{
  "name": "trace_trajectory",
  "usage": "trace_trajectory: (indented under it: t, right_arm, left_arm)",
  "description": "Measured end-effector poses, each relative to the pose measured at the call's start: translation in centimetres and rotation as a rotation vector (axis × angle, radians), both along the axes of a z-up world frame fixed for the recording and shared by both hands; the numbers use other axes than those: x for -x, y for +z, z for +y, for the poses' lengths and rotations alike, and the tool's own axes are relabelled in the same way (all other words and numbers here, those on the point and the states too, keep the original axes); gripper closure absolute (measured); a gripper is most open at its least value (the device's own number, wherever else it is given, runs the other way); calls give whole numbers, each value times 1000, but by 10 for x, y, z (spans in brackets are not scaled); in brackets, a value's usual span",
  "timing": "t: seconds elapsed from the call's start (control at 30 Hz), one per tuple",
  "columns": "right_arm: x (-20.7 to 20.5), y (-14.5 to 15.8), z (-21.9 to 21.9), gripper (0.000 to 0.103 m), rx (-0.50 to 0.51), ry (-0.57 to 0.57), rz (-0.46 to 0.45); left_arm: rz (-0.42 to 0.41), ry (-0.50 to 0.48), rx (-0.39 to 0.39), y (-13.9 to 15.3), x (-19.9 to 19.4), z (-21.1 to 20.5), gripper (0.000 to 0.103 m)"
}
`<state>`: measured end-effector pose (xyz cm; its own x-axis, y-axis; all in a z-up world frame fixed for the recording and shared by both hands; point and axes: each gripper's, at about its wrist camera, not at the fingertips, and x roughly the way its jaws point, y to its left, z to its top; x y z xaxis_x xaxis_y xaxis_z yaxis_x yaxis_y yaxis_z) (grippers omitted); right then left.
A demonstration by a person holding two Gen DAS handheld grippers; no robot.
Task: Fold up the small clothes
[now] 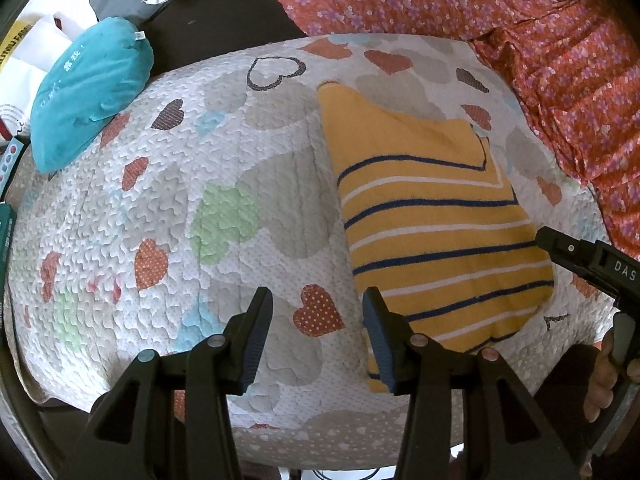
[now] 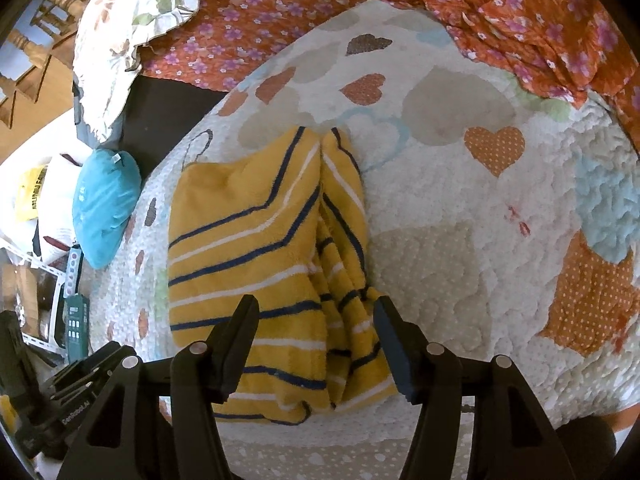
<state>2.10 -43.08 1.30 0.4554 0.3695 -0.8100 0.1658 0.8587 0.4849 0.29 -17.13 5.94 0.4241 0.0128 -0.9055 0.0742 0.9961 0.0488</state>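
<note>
A small yellow garment (image 1: 432,216) with navy and white stripes lies folded on a white quilt (image 1: 180,208) printed with hearts. In the right wrist view the garment (image 2: 256,248) shows a folded flap along its right side. My left gripper (image 1: 316,336) is open and empty, just left of the garment's near corner, with its right finger over the edge. My right gripper (image 2: 316,344) is open and empty, its jaws straddling the garment's near end above it. The right gripper also shows at the garment's right edge in the left wrist view (image 1: 560,246).
A teal cushion (image 1: 88,92) lies at the quilt's left edge. Orange flowered fabric (image 1: 540,40) covers the far and right side. A floral pillow (image 2: 124,36) and white bags (image 2: 36,196) sit to the far left. A green remote (image 2: 76,326) lies at the left edge.
</note>
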Motion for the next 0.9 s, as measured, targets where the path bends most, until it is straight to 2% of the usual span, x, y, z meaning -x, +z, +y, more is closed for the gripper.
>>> trace_trajectory:
  t: [0.17, 0.23, 0.33, 0.4, 0.53, 0.7, 0.8, 0.9]
  right_arm:
    - [2, -2, -3, 37, 3, -5, 0]
    - [2, -2, -5, 33, 0, -8, -4]
    - [-4, 0, -10, 25, -5, -24, -14]
    - [-13, 0, -15, 20, -13, -28, -21]
    - [-40, -17, -26, 18, -63, -34, 5]
    - [-61, -45, -31, 18, -167, -68, 53]
    - [-68, -63, -27, 17, -266, -65, 85]
    - [-75, -80, -17, 11, -379, -30, 116]
  left_arm:
    - [10, 0, 14, -2, -2, 0, 53]
    - [31, 4, 59, -4, -7, 4, 53]
    - [70, 38, 192, -10, -21, 18, 52]
    - [88, 77, 302, -17, -35, 32, 47]
    - [147, 122, 518, -42, -66, 55, 42]
    - [263, 126, 662, -84, -88, 58, 36]
    - [289, 119, 723, -98, -97, 53, 31]
    - [303, 117, 798, -104, -103, 49, 26]
